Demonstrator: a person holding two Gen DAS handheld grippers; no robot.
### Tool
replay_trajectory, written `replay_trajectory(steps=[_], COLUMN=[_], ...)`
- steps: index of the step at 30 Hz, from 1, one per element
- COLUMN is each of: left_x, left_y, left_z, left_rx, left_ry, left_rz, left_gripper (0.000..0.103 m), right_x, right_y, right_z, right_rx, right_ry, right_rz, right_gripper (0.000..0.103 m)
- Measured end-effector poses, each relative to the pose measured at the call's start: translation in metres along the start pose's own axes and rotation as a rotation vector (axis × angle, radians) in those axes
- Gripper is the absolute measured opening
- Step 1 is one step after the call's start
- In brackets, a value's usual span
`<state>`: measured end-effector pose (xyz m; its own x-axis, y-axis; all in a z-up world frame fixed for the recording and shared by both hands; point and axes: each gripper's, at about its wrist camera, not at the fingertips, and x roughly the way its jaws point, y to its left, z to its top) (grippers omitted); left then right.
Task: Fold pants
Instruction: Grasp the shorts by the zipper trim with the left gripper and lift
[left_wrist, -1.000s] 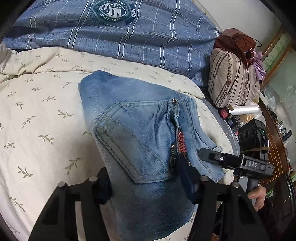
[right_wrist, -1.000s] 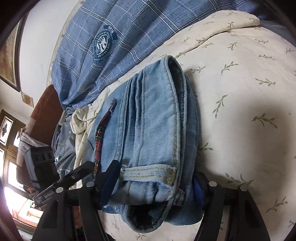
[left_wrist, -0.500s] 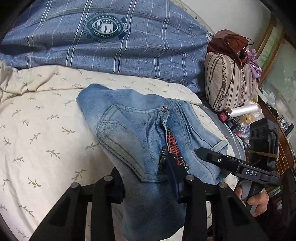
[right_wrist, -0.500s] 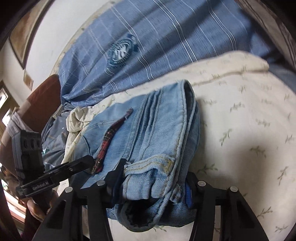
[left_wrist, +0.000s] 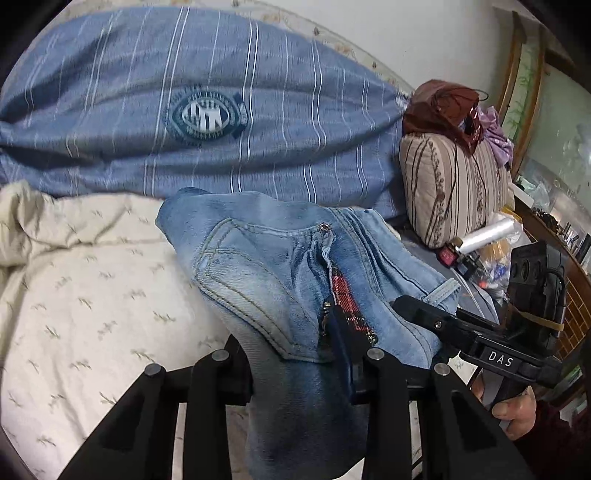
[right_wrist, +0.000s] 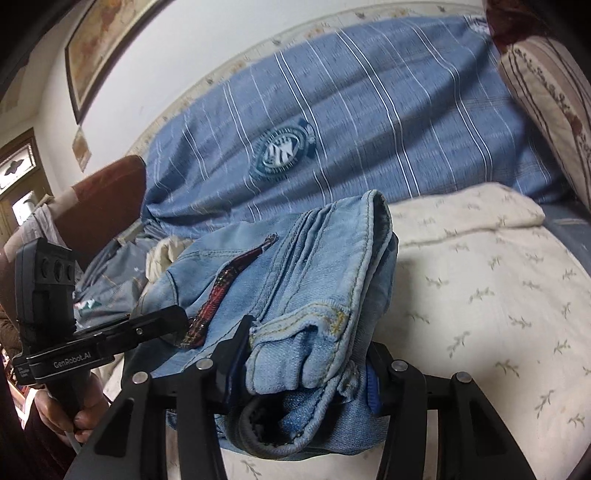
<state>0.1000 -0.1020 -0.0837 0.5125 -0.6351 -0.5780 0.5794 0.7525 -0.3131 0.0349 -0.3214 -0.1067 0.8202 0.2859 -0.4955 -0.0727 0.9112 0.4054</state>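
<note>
Bed cover (left_wrist: 74, 295): one cream sheet with a small leaf print, spread across the bed under everything; wrinkled at its far left edge.
Blue quilt (left_wrist: 207, 110): one, striped, with a round crest, bunched along the far side of the bed against the wall.
Pants (left_wrist: 280, 266): one pair of light blue jeans, folded into a thick bundle and held between the two grippers over the cream cover, near the middle of the bed. One back pocket faces up; one strip of red plaid lining shows beside it.
Left gripper (left_wrist: 295, 369): its two fingers pinch one end of the denim bundle, the cloth bulging out between them.
Right gripper (right_wrist: 303, 369): its two fingers are clamped on the other end, around stacked layers of hem and seam; in the left wrist view it reaches in from the right.
Striped pillow (left_wrist: 450, 192): one, beige with brown stripes, standing at the right edge of the bed, one dark red cloth heaped on top.
Picture frame (right_wrist: 107, 48): one, on the wall above the quilt.
</note>
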Motion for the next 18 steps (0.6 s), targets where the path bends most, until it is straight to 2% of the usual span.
replay_trajectory(steps=[8,18], left_x=[-0.017,-0.033], left_y=[0.004,0.027], left_z=[0.009,0.017], left_rx=[0.028,-0.035], left_ry=[-0.069,-0.129], left_rz=[0.07,0.116], left_gripper=[0.036,0.036], right_x=[0.006,0.024], right_y=[0.018,0.041], right_z=[0.014,0.024], right_rx=[-0.029,-0.05], right_ry=[-0.058,-0.108], right_rz=[0.026,0.066], right_gripper=[0.053,0.053])
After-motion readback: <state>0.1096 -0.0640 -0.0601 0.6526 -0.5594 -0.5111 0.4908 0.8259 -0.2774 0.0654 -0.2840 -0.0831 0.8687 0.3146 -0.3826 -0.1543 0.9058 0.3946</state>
